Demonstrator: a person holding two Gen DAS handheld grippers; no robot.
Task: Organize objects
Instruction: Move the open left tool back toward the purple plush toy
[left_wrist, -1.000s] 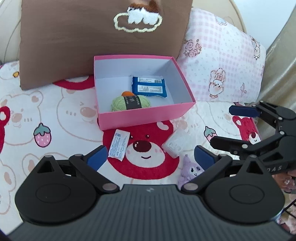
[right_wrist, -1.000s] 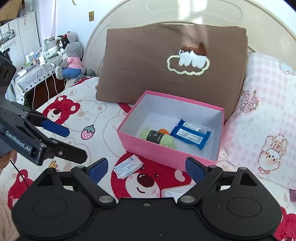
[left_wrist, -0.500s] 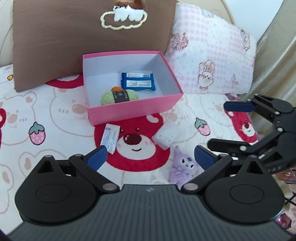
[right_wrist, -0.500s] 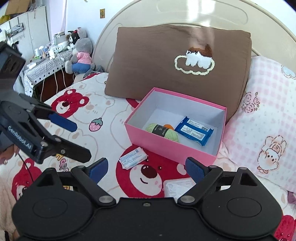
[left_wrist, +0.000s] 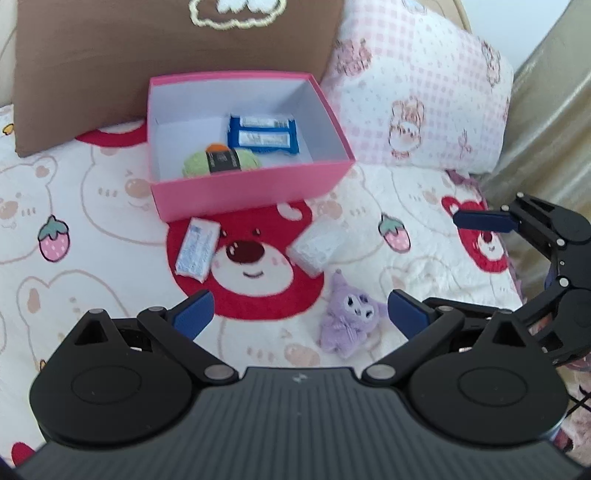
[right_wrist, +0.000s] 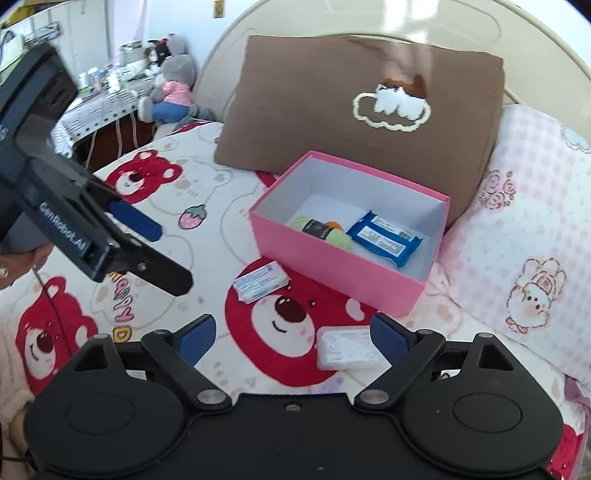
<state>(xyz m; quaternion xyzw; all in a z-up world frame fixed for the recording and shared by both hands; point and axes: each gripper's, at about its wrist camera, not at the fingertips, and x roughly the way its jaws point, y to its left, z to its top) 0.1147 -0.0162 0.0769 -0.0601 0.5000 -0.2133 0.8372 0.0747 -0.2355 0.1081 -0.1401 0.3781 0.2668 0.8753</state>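
Note:
A pink box (left_wrist: 255, 186) (right_wrist: 332, 266) sits on the bear-print bedspread and holds a green yarn ball (left_wrist: 221, 164) (right_wrist: 321, 230) and a blue snack pack (left_wrist: 262, 134) (right_wrist: 384, 238). In front of it lie a white sachet (left_wrist: 197, 249) (right_wrist: 260, 282), a clear packet (left_wrist: 316, 247) (right_wrist: 345, 349) and a purple plush toy (left_wrist: 349, 319). My left gripper (left_wrist: 299, 314) (right_wrist: 147, 251) hangs open just short of the plush. My right gripper (right_wrist: 288, 334) (left_wrist: 480, 258) is open too, its right finger close beside the clear packet, nothing between the pads.
A brown pillow (right_wrist: 362, 99) leans behind the box, and a pink checked pillow (right_wrist: 524, 236) lies to its right. A side table with stuffed toys (right_wrist: 170, 92) stands beyond the bed's left edge. A gold curtain (left_wrist: 546, 122) hangs on the right.
Both grippers have drawn back from the box, so the purple plush and the clear packet show more fully. Both stay open and empty.

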